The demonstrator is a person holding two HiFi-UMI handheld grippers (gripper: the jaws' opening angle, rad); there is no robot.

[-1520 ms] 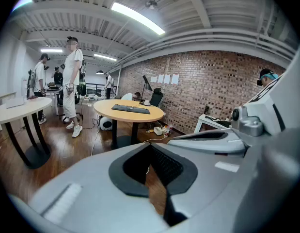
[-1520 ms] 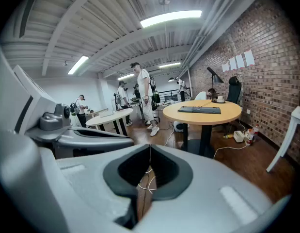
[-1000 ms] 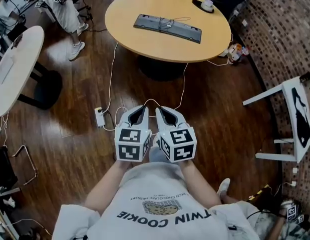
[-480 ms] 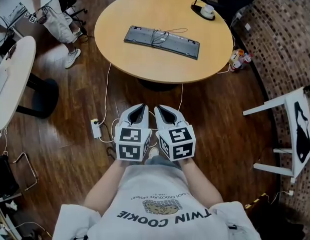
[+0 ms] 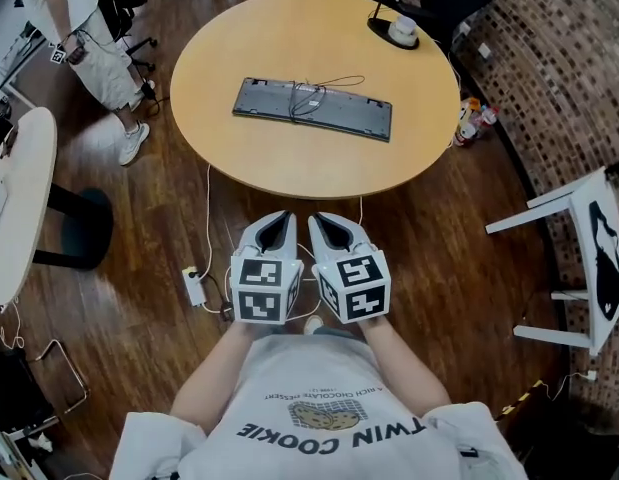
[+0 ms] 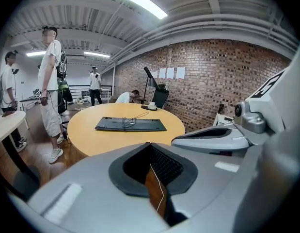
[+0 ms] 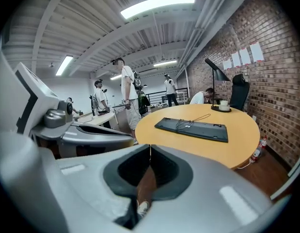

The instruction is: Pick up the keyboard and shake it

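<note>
While 2 hand-held grippers sit closed, 1 keyboard on 1 table.

Dark keyboard lies on round wooden table.

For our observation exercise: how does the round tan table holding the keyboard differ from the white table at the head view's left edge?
The tan table is wood-coloured and seen almost whole; the white table is pale and cut off by the picture's edge. The tan table bears a dark keyboard; the white table has none. Both have rounded tops and stand on the dark wooden floor.
</note>
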